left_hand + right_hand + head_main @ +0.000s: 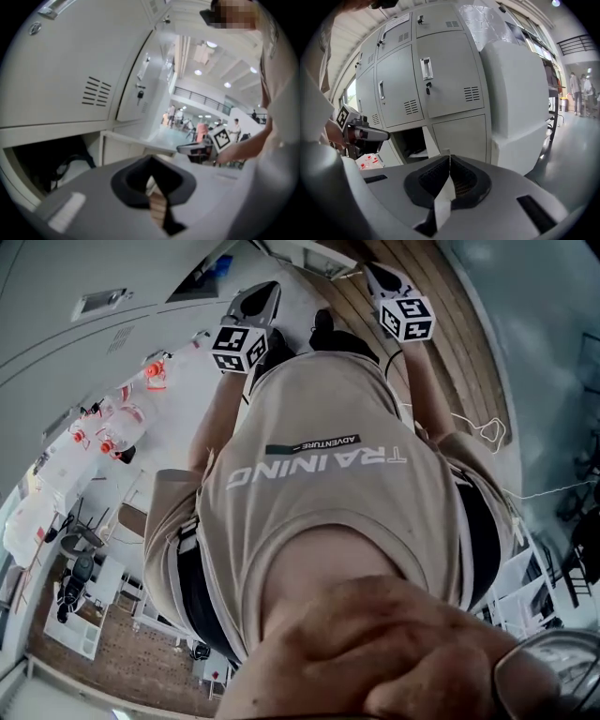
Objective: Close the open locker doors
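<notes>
Closest to us is the beige shirt (319, 484), with both arms reaching out past it toward the grey lockers (440, 79). We hold the left gripper (151, 174) with its jaws pressed together and nothing between them. The right gripper (449, 158) is the same, tips meeting and empty.

From the right gripper view, one bottom compartment (408, 140) stands open. Its open locker door (431, 143) is swung out so that the thin free edge points at us. Just right of that edge is a closed lower door (461, 136), flush with the bank. The left gripper shows to the left of the opening, apart from the door, with red-capped bottles (368, 161) on the ground below it.

Tall white blocks (520, 93) stand against the right end of the lockers, and bare floor (576, 154) runs on beyond them.

From the left gripper view we see the door's top edge running away from the dark opening. The right gripper hangs past its far end, not touching it. Something dark lies inside the compartment; we cannot tell what.
</notes>
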Available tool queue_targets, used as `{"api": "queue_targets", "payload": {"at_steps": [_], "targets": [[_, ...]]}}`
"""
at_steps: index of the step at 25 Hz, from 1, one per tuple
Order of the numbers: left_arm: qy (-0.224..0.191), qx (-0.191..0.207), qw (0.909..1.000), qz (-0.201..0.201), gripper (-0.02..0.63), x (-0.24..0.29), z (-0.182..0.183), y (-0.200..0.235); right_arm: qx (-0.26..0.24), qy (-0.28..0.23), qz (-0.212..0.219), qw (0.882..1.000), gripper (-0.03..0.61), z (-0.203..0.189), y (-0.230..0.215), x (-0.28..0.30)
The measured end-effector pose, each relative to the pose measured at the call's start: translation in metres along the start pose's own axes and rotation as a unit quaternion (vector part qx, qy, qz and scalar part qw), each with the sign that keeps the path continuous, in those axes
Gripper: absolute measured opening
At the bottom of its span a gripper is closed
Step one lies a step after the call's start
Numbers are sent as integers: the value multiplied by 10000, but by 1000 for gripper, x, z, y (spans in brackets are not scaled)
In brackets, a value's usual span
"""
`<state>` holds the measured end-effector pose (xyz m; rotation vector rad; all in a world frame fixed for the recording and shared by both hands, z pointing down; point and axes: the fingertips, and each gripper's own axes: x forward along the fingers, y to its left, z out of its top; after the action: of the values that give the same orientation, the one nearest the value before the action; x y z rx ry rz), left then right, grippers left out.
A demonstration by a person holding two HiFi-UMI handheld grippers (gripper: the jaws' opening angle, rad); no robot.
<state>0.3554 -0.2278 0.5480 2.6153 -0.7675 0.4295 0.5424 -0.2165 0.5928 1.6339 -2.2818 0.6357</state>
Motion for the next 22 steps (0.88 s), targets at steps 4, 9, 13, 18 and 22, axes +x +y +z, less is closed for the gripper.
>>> {"api": "queue_targets", "payload": {"at_steps": [4, 9, 13, 18, 22], "targets": [[-40, -137, 9995, 273, 0, 4, -3, -3, -128, 122, 434, 9989, 15, -5, 1, 13], [-50, -299, 9978, 586, 0, 4, -8, -8, -275, 200, 957, 9948, 15, -6, 4, 17], [-67, -416, 9960, 791, 0, -3, -15, -8, -297, 233, 1227, 9917, 15, -7, 10, 20], [-94, -584, 9939, 933, 0, -11, -24, -8, -413, 304, 1672, 9846, 15, -14, 31, 18], [-136, -629, 9925, 1043, 0, -19, -27, -3, -666, 351, 2018, 9765, 15, -19, 56, 21]]}}
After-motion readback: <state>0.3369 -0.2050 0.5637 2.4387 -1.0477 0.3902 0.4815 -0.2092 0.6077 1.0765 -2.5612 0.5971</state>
